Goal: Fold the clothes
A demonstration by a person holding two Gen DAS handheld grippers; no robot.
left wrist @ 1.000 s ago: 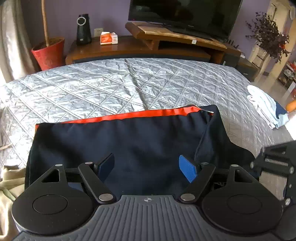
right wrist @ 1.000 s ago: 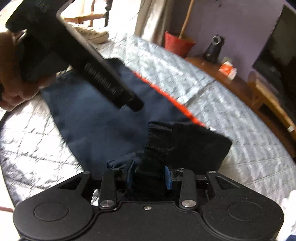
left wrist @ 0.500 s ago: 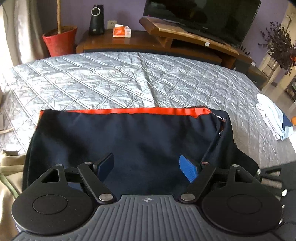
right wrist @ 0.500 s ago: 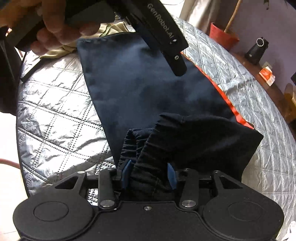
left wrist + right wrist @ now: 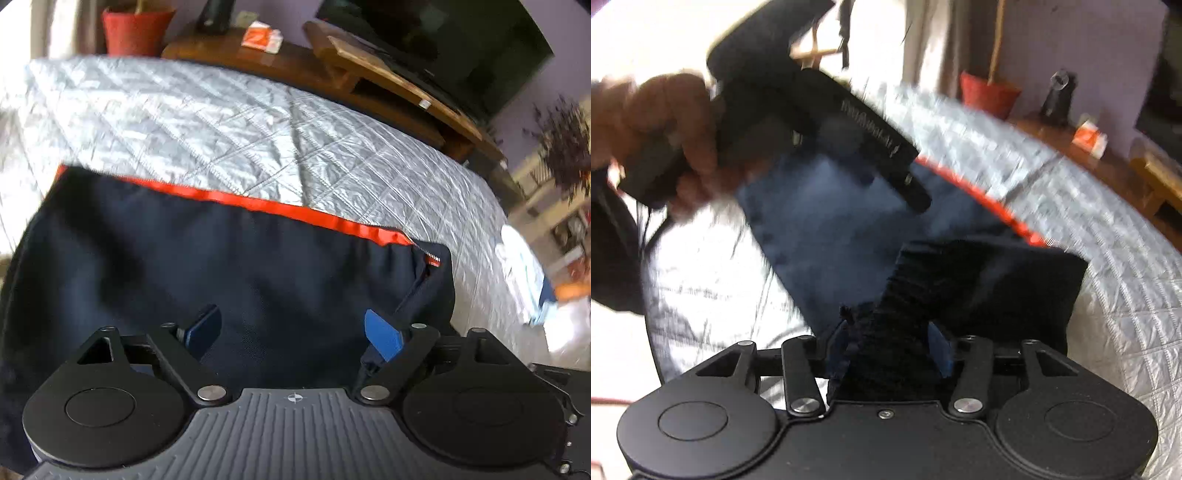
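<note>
Navy garment [image 5: 229,280] is laid flat on the quilted bed [image 5: 229,125], long axis along its orange trim [image 5: 280,210]. Left tongs [image 5: 291,332] are spread wide above it, empty; right tongs [image 5: 888,356] — jaws just opening — are still occupied by the folded-over waistband end [image 5: 979,288], the nearer grip.

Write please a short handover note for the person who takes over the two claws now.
Left claw: open, empty, hovering over the navy garment.
Right claw: its jaws have just been opening; bunched navy cloth sits between them, pads apparently touching it.
Garment: flat on the silver quilt, orange edge at the far side.
Done: right end folded over the body.
Left: probably let go, smooth, fold again.
</note>
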